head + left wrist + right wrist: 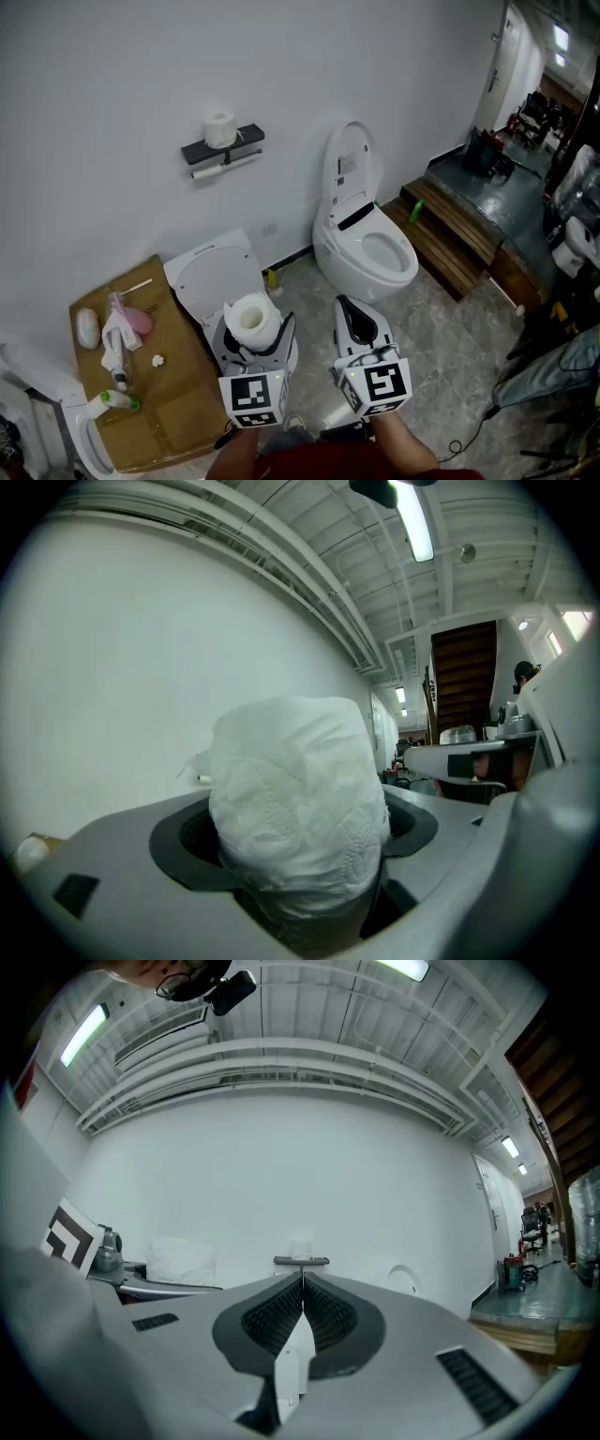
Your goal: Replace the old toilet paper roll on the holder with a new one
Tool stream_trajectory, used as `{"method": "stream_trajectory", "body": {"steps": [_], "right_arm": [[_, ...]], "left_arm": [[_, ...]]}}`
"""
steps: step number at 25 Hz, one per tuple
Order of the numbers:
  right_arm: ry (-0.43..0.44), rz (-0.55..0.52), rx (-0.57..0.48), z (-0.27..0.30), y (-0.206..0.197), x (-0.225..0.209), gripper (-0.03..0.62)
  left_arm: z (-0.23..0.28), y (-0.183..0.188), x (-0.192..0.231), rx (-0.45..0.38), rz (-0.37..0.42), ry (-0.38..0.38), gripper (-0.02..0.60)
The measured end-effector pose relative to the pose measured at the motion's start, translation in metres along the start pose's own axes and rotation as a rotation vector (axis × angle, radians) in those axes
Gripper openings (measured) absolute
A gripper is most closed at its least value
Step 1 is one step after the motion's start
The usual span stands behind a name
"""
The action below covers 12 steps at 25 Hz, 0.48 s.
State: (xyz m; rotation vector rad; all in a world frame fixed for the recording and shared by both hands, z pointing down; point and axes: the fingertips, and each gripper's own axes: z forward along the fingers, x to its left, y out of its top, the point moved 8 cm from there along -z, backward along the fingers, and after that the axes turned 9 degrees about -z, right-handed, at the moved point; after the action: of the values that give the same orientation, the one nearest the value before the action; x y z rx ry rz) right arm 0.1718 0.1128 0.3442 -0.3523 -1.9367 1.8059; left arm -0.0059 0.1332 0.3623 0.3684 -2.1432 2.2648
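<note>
New roll (251, 317) stands upright in left gripper (254, 336), core vertical.

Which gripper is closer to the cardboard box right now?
Left. The left gripper, holding a toilet paper roll, is just right of the cardboard box; the right gripper sits farther right, beyond it.

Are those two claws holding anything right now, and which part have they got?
The left claw grips a toilet paper roll by its outer sides, core hole facing up. The right claw is shut and empty.
</note>
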Motion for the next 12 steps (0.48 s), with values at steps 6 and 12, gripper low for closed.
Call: {"method": "stream_trajectory", "body": {"steps": [6, 12], "right_arm": [[0.012, 0.023, 0.009, 0.045, -0.008, -0.003, 0.018], [0.074, 0.034, -0.003, 0.096, -0.020, -0.018, 0.018]], "left_arm": [[0.035, 0.004, 0.026, 0.005, -0.009, 0.019, 0.442], [0.072, -0.003, 0.038, 0.019, 0.010, 0.065, 0.442]]}}
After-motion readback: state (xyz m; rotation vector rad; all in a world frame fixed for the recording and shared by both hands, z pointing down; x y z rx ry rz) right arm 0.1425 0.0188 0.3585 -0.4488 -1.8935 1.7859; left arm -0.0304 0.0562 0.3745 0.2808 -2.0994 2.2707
